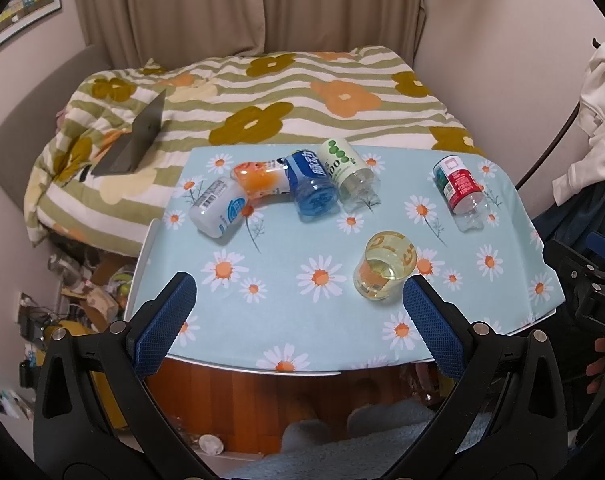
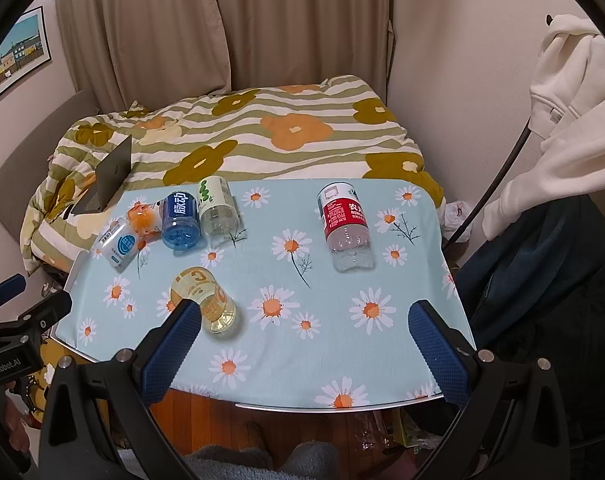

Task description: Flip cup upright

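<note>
A clear yellowish cup (image 1: 383, 266) with orange print rests on the daisy tablecloth (image 1: 286, 304), tilted; which end faces up I cannot tell. In the right wrist view the cup (image 2: 206, 300) sits at the table's left. My left gripper (image 1: 300, 288) is open and empty above the near table edge, its right fingertip (image 1: 416, 292) just beside the cup. My right gripper (image 2: 302, 320) is open and empty, its left fingertip (image 2: 186, 316) overlapping the cup in view.
Several cut bottle cups lie on their sides at the back left: white (image 1: 218, 210), orange (image 1: 258, 178), blue (image 1: 312, 188), green-dotted (image 1: 348, 172). A red-labelled one (image 1: 460, 192) lies at the right. A bed with a laptop (image 1: 136, 136) stands behind the table.
</note>
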{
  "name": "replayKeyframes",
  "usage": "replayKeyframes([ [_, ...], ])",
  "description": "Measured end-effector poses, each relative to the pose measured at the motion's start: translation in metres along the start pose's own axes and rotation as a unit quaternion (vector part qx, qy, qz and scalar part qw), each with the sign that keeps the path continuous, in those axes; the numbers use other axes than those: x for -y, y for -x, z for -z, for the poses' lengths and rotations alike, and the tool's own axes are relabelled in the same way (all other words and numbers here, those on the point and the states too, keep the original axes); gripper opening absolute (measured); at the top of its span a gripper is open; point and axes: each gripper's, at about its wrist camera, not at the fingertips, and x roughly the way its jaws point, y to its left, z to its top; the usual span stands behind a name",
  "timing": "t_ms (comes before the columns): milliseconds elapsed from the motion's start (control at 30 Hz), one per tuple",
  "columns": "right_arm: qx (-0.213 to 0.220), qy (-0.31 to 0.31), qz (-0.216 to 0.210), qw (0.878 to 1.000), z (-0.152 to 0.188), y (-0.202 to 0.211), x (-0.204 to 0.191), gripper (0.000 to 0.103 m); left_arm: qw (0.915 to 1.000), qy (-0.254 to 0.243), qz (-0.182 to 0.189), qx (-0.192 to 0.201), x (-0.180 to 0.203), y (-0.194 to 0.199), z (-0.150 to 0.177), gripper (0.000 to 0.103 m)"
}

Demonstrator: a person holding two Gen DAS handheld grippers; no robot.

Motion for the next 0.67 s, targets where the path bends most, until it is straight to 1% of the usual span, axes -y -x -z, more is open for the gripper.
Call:
replayKeyframes([
  [467, 0.003, 0.001, 0.0, 1.0, -0.003, 0.0, -0.002, 0.103, 0.9999, -0.001, -0.011, 0.003, -0.013, -0.001, 0.0, 0.103],
  [667, 0.006, -0.002, -0.004, 1.0, -0.007, 0.0, -0.005, 0.103, 0.9998, -0.003, -0.02, 0.009, -0.012, -0.002, -0.001, 0.103],
])
